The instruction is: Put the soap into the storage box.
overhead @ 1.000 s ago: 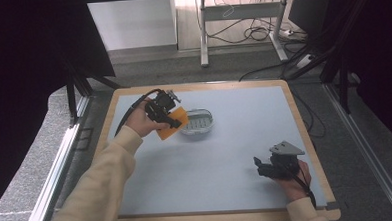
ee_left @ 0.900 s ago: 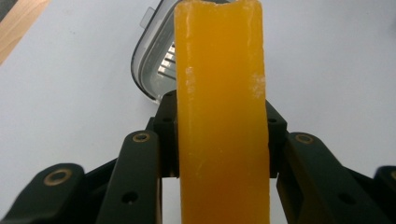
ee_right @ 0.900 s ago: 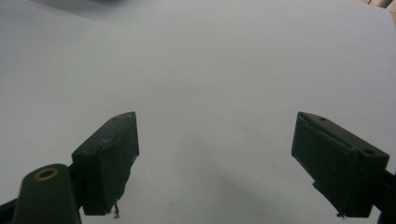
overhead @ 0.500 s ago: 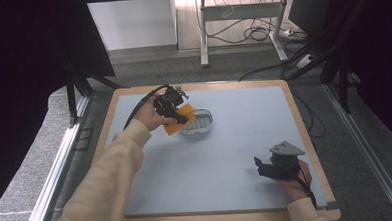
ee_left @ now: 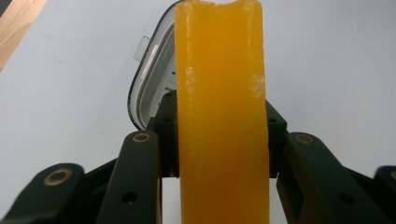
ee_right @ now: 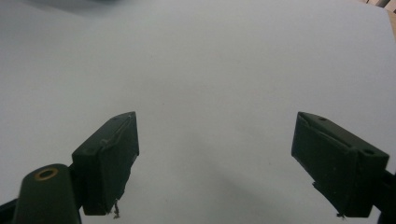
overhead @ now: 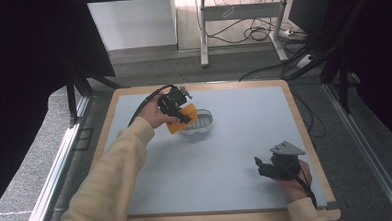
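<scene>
I have the orange sponge (ee_left: 222, 116) clamped in my left gripper (overhead: 176, 105), hanging over the near rim of the clear container (overhead: 200, 124). Next I lower it inside and let go. My right gripper (ee_right: 215, 158) rests spread and empty on the worktop (overhead: 246, 153).

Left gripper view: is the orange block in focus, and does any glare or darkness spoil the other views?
Left gripper view: orange block sharp, container behind it slightly soft. Right gripper view: soft shadows on the mat, jaw tips blurred. High view: dark surroundings, table evenly lit, no glare.
</scene>
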Demonstrator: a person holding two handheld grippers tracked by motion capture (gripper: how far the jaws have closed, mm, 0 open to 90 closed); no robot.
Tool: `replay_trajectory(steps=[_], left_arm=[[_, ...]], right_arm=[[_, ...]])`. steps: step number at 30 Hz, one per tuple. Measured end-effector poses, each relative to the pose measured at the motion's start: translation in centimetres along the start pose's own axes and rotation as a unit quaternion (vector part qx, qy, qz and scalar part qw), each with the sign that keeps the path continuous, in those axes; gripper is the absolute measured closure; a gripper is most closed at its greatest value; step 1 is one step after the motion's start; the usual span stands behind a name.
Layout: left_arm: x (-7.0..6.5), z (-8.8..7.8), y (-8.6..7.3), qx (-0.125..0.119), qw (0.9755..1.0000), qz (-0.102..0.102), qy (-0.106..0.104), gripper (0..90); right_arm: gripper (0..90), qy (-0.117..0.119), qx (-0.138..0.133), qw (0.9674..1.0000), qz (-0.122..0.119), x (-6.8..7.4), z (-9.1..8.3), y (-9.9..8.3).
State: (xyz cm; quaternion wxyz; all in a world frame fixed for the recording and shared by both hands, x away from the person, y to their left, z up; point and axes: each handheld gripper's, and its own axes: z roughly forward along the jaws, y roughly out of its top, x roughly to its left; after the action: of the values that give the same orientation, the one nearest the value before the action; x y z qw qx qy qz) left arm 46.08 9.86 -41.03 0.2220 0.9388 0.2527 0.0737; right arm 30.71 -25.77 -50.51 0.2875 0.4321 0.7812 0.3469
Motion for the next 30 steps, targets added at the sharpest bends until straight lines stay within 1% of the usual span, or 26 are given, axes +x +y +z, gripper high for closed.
replay_trajectory(steps=[6,9,13,16,19,21,23,24,27,30], left_arm=[[0.3,0.2,0.5,0.002,1.0,0.006,-0.003,62.0],[0.3,0.3,0.7,0.005,0.9999,0.009,0.001,62.0],[0.5,0.5,1.1,0.0,0.9999,0.012,-0.003,62.0],[0.6,0.7,1.4,0.001,0.9998,0.02,-0.005,62.0],[0.8,0.9,1.8,-0.003,0.9996,0.025,-0.012,62.0],[0.9,1.1,2.1,-0.003,0.9996,0.027,-0.01,62.1],[0.9,1.3,2.3,-0.001,0.9994,0.032,-0.013,62.1],[0.9,1.5,2.5,-0.003,0.9994,0.031,-0.014,62.0],[1.0,1.8,2.9,-0.003,0.9992,0.037,-0.016,62.0],[1.1,2.2,3.4,-0.004,0.999,0.041,-0.018,62.0]], right_arm=[[15.5,0.0,0.001,1.0,-0.001,0.0,0.0,0.0],[15.5,0.0,0.002,1.0,0.001,0.0,0.0,0.0],[15.5,0.0,0.003,1.0,0.0,-0.1,0.0,-0.1],[15.5,0.0,0.003,1.0,0.0,-0.1,0.0,-0.1],[15.5,0.0,0.003,1.0,-0.001,-0.1,0.0,-0.1],[15.5,-0.001,0.003,1.0,-0.002,-0.1,0.0,-0.1],[15.5,-0.002,0.004,1.0,0.0,-0.3,0.0,-0.1],[15.5,-0.002,0.001,1.0,0.006,-0.5,-0.1,-0.2],[15.5,-0.002,-0.001,1.0,0.009,-0.6,-0.1,-0.1],[15.5,-0.001,0.0,1.0,0.004,-0.4,0.0,-0.1]])
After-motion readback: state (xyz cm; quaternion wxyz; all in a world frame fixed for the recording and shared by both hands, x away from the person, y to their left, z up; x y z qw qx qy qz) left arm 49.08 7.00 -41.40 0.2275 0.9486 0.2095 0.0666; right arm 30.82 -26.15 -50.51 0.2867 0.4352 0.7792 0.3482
